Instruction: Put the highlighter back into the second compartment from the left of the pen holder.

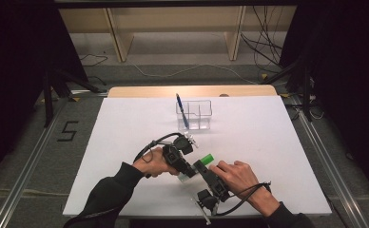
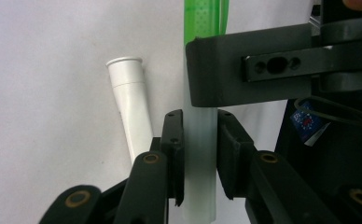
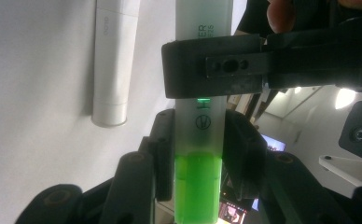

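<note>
Green highlighter point(image 1: 198, 166), near the desk's point(image 1: 268, 142) 6 o'clock edge: I am clamping its pale barrel in the left hand-held gripper point(image 2: 200, 154) and its green cap end in the right hand-held gripper point(image 3: 198, 154); next, pulling them apart should uncap it.

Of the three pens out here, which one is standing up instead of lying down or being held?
The blue pen: it leans upright in the clear organizer. The green highlighter is gripped between both grippers; the white pen lies flat.
</note>
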Demonstrator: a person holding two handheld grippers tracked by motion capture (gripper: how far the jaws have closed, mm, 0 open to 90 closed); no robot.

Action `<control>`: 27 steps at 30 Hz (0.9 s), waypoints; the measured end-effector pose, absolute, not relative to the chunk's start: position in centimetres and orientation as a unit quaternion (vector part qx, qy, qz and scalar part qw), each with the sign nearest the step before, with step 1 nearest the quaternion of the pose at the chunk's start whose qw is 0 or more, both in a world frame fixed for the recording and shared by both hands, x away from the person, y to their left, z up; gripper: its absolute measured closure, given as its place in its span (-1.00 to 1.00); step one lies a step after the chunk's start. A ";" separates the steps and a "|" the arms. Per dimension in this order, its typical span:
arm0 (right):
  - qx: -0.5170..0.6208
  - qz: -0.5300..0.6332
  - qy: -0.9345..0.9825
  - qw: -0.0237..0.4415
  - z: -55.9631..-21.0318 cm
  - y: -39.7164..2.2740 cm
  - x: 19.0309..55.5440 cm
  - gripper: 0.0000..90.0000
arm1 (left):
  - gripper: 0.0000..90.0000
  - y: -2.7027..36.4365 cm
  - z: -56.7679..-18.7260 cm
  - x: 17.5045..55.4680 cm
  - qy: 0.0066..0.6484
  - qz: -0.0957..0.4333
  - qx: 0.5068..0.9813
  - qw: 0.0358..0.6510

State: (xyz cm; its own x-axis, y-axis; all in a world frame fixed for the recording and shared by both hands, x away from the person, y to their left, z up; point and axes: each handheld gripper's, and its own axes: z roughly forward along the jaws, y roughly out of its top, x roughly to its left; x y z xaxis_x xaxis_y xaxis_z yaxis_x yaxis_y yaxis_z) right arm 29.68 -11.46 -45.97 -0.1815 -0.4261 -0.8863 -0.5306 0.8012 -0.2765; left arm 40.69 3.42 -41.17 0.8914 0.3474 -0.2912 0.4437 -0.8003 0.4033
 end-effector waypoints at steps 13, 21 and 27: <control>-0.281 0.088 0.764 0.574 -44.6 -12.4 29.7 -0.07 | 0.69 4.6 -40.6 41.3 0.244 -0.088 0.929 0.263; -0.133 0.224 0.815 0.518 -42.2 -14.1 30.0 -0.26 | 0.69 6.7 -40.0 42.5 0.300 -0.039 0.891 0.338; 0.034 0.349 0.841 0.411 -40.9 -16.1 30.9 -0.38 | 0.69 7.2 -39.8 42.9 0.344 0.014 0.848 0.404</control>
State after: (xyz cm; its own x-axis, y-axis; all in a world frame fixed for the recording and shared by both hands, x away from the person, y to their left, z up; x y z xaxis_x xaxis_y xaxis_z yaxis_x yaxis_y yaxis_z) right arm 30.93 -16.08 -40.90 -0.6594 0.3439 -0.6685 -0.2310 0.7535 0.6155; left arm 42.87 7.17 -39.77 0.7633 0.5939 -0.2542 0.5714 -0.4372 0.6945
